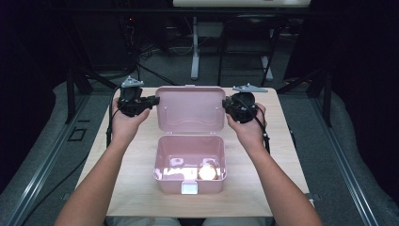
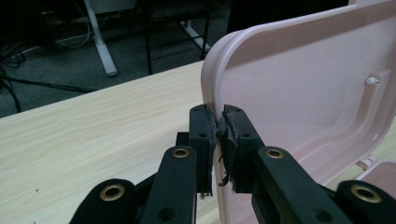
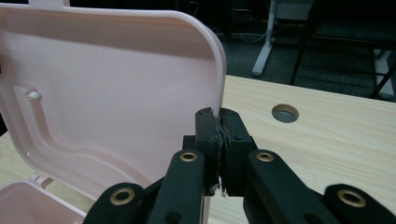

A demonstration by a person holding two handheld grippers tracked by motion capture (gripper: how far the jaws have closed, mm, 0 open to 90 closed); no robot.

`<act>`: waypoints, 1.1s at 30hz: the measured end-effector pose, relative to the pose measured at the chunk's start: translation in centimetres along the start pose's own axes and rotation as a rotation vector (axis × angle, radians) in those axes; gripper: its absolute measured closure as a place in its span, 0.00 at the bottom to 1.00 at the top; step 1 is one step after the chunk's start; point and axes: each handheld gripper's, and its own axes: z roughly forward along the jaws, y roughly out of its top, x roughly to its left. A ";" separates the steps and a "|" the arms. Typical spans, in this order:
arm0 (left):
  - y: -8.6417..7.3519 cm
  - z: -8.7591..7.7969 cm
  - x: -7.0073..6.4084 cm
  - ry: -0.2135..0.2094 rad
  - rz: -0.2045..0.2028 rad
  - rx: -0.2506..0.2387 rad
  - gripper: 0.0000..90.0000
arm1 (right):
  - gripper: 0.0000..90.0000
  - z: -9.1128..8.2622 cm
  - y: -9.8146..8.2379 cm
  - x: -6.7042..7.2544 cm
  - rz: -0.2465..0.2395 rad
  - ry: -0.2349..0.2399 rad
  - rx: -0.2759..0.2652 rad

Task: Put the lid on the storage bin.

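Note:
A pink plastic box (image 1: 162,157) stands in the middle of the wooden table with its lid (image 1: 190,108) raised upright at the back. My left gripper (image 1: 155,100) is shut on the lid's left edge; in the left gripper view the gripper (image 2: 219,128) has its pads pressed on the lid's (image 2: 303,93) rim from both sides. My right gripper (image 1: 227,104) is shut on the right edge, and the right gripper view shows the gripper (image 3: 219,126) pinching the rim of the lid (image 3: 116,84). A round bright object (image 1: 207,172) lies inside the box under glare.
The table (image 1: 136,160) has bare wood on both sides of the box. A round hole (image 3: 285,113) sits in the tabletop to the right of the lid. The box's white latch (image 1: 189,188) faces the front edge. Desk legs and cables stand beyond the table.

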 end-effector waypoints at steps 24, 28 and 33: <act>0.8 -0.9 -0.1 -0.005 0.023 -0.034 0.93 | 0.97 -0.3 0.8 0.0 -0.002 0.001 -0.034; 0.6 -1.0 -0.2 -0.003 0.032 -0.029 0.93 | 0.97 -0.4 0.7 0.0 -0.005 0.003 -0.031; 0.3 -1.2 -0.2 -0.004 0.033 -0.037 0.93 | 0.96 -0.6 0.5 0.3 -0.008 0.004 -0.030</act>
